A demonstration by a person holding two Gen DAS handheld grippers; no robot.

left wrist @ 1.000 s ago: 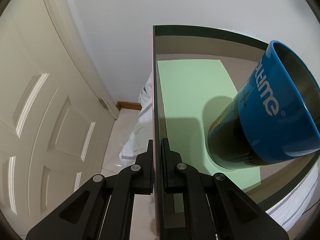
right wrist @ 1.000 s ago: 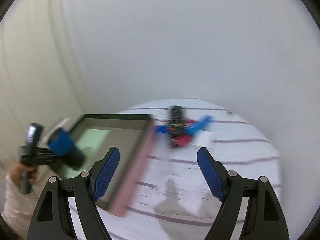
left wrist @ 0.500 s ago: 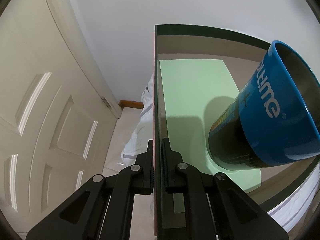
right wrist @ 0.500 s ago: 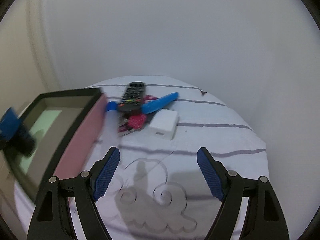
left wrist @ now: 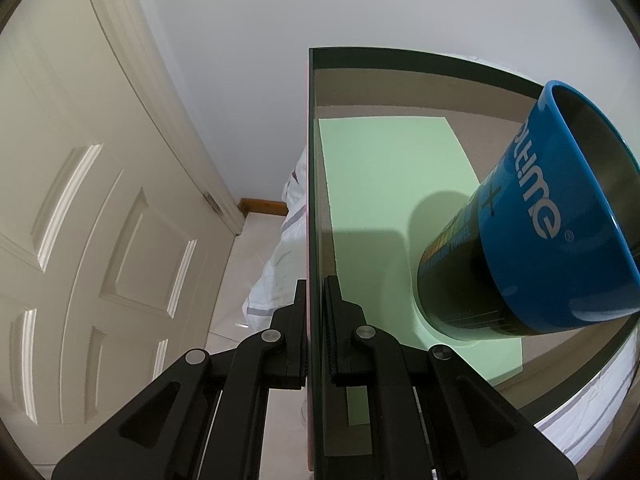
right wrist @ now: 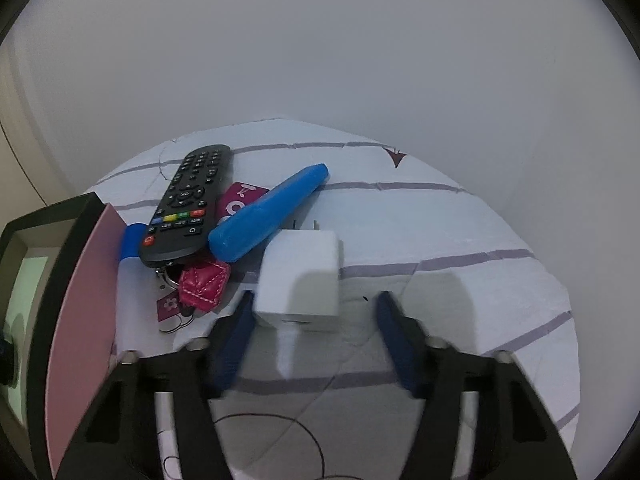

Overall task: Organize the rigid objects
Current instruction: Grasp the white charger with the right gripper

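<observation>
The right gripper (right wrist: 314,314), jaws closing around the white charger (right wrist: 298,276) on the bed beside the box (left wrist: 316,216) that the left gripper (left wrist: 316,300) pinches, could nudge it away.

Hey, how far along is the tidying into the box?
Done: the blue mug sits in the box, whose wall the left gripper clamps. In hand: the right gripper is closing around the white charger, not yet gripping. Left: remote, blue case, red keychain.
</observation>
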